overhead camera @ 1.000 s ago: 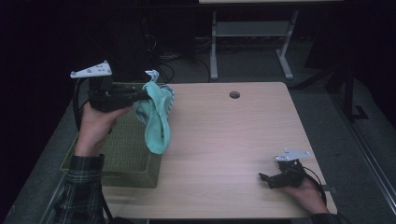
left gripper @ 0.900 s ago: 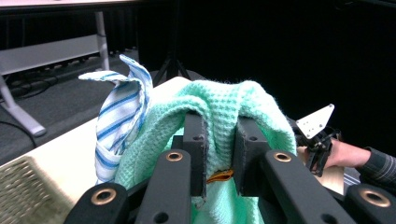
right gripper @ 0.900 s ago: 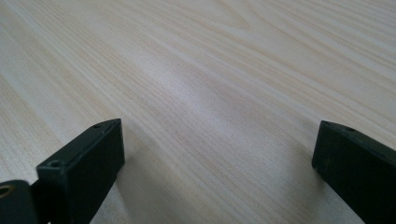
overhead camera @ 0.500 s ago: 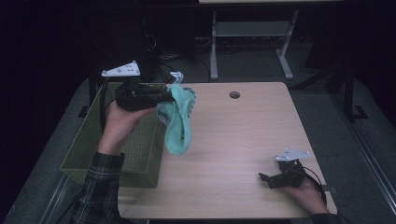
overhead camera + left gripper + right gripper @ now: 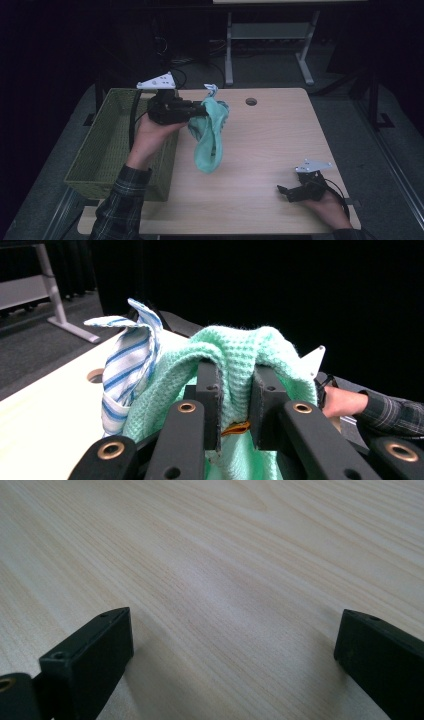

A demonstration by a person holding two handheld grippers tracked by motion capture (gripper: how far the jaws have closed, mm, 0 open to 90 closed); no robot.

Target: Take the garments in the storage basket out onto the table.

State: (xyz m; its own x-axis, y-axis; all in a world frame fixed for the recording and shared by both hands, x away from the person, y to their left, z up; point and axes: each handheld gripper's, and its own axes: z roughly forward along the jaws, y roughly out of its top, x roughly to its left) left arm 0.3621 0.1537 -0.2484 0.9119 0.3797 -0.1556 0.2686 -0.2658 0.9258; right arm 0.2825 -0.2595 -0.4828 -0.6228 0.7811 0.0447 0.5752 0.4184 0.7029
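The left tool (image 5: pixel 202 111) clenches a green cloth (image 5: pixel 210 137) hanging above the table (image 5: pixel 270 145) beside the basket (image 5: pixel 107 145); the right tool (image 5: pixel 287 192) rests released. A striped cloth (image 5: pixel 127 365) snagged alongside could drop off.

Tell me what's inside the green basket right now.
The basket shows bare woven floor and walls. The hand with the left claw covers its near right corner, so anything lying there stays hidden.
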